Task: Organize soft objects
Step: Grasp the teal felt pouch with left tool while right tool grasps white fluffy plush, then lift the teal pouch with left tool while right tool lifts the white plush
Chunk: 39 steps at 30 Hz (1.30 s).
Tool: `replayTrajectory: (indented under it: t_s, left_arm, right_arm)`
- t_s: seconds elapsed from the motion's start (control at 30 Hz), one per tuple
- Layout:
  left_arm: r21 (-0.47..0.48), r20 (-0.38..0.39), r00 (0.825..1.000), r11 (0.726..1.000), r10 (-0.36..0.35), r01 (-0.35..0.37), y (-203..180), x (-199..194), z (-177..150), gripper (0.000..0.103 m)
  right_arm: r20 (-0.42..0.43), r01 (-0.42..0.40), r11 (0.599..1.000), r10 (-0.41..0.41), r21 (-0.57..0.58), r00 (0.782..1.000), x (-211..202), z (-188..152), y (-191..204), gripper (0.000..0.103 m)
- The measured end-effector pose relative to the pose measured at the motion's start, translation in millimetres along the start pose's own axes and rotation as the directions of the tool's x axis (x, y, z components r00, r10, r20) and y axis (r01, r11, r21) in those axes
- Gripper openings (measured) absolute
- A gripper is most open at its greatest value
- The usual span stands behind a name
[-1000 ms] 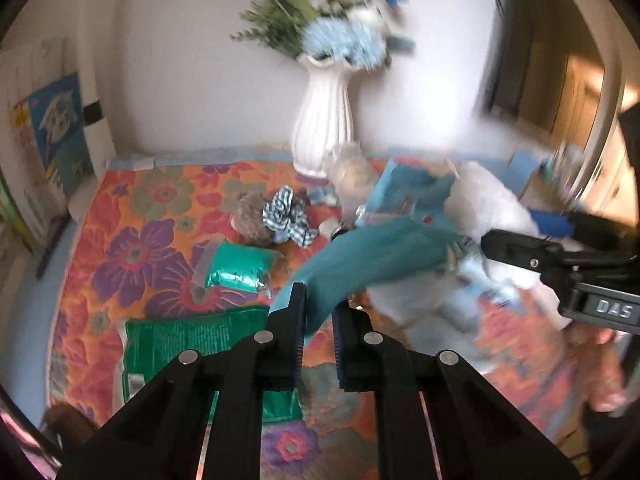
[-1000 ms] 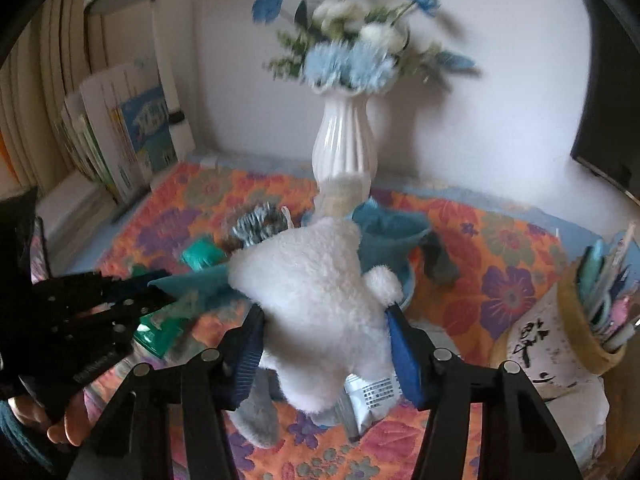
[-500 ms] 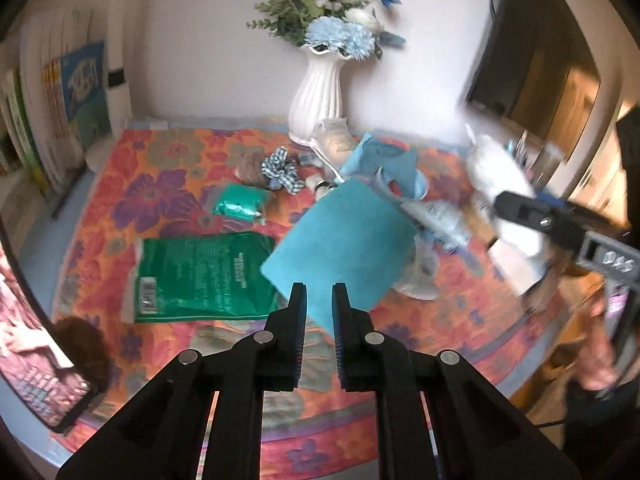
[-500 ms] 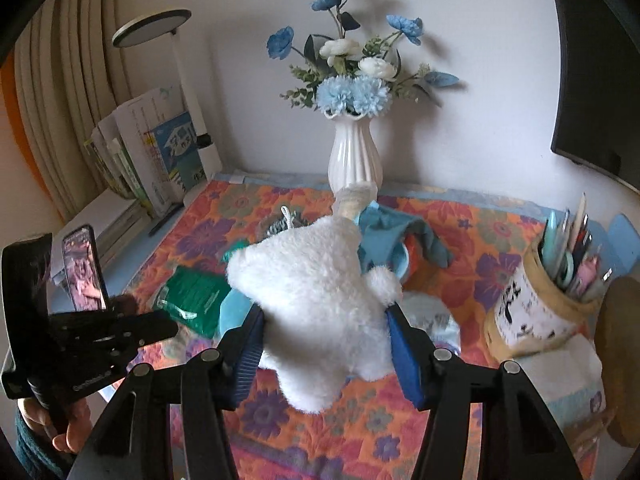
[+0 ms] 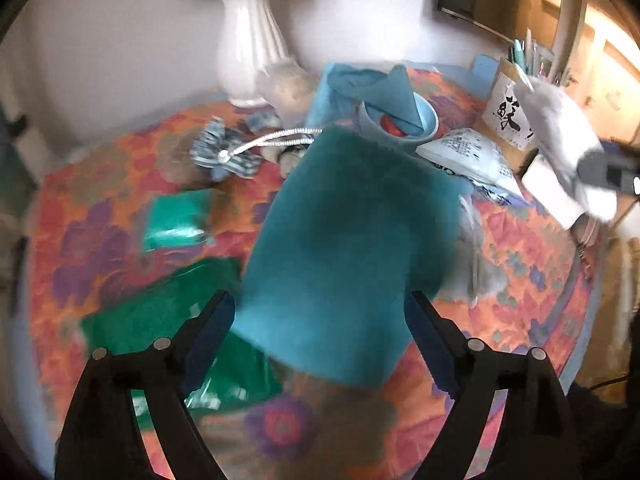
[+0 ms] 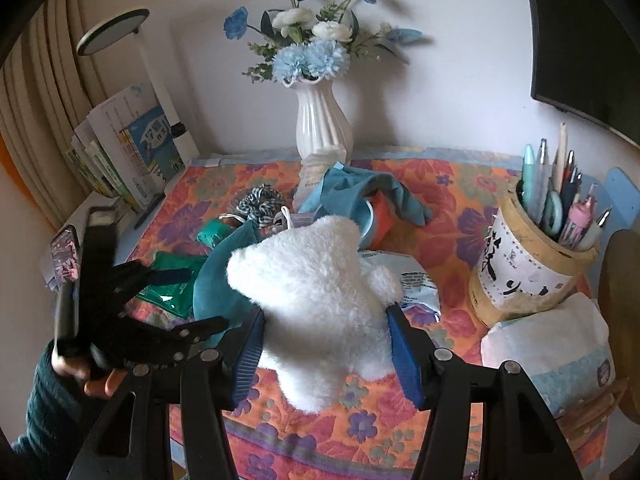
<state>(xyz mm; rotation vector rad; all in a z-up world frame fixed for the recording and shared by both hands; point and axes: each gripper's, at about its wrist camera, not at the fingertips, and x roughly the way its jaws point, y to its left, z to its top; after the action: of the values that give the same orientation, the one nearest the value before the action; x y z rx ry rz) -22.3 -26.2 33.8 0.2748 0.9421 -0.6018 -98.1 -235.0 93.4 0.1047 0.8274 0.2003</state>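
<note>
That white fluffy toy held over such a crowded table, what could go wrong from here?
1. The white plush toy is held only near its lower end by the right hand-held gripper; its bulk sticks out forward, so it might sag or slip.
2. Swinging it could knock the pen holder or the white vase.
3. The left hand-held gripper has just been opening around the teal cloth; the cloth may land on the green packet.
</note>
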Motion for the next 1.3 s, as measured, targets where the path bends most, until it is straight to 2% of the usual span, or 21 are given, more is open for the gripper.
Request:
replayTrajectory:
  t_s: [0.07,0.1,0.17,0.2,0.27,0.3,0.37,0.6,0.73,0.83,0.93,1.13,1.3]
  left_arm:
    - [-0.019,-0.020,0.997,0.997,-0.070,0.069,9,11,7,0.084]
    - [-0.021,-0.015,0.996,0.996,-0.091,0.091,10,13,8,0.080]
    - [-0.022,-0.013,0.990,0.990,-0.138,0.138,11,15,8,0.036]
    - [-0.032,-0.021,0.987,0.986,-0.162,0.161,12,17,7,0.033]
    - [-0.052,-0.011,0.987,0.986,-0.162,0.161,15,16,3,0.015]
    - [-0.068,-0.002,0.985,0.983,-0.173,0.172,17,14,1,0.013]
    - [-0.104,0.032,0.981,0.976,-0.189,0.191,20,5,-4,0.011]
    - [-0.216,0.121,0.985,0.966,-0.121,0.145,5,-29,-25,0.010]
    - [-0.240,0.124,0.990,0.966,-0.069,0.097,-1,-45,-35,0.010]
    - [-0.230,0.122,0.992,0.973,0.026,0.003,-4,-51,-37,0.010]
    - [-0.236,0.108,0.991,0.970,0.077,-0.049,-5,-48,-40,0.010]
    - [-0.194,0.066,0.994,0.978,0.091,-0.077,-9,-28,-46,0.010]
    - [-0.175,0.041,0.995,0.982,0.086,-0.078,-12,-18,-49,0.012]
  right_arm:
    - [-0.014,0.002,1.000,-0.002,-0.006,1.000,6,1,0,0.057]
    - [-0.018,0.004,1.000,-0.004,-0.008,1.000,8,2,0,0.057]
    - [-0.026,0.003,1.000,-0.003,-0.007,1.000,13,3,-1,0.057]
    - [-0.028,0.002,1.000,-0.002,-0.005,1.000,15,4,0,0.057]
    - [-0.030,-0.003,1.000,0.003,0.001,1.000,18,5,0,0.057]
    - [-0.031,-0.005,1.000,0.005,0.002,0.999,19,6,0,0.057]
    - [-0.030,-0.009,1.000,0.009,0.001,1.000,20,6,2,0.057]
    - [-0.005,-0.041,0.999,0.041,-0.005,0.999,13,2,9,0.057]
    - [0.008,-0.040,0.999,0.040,0.001,0.999,7,-3,10,0.057]
    - [0.019,-0.042,0.999,0.042,0.007,0.999,5,-5,10,0.057]
    - [0.011,-0.040,0.999,0.040,0.012,0.999,8,-4,12,0.057]
    - [-0.012,0.011,0.999,-0.012,-0.031,1.000,13,-5,19,0.057]
    - [-0.053,0.014,1.000,-0.015,-0.020,0.998,25,-12,13,0.057]
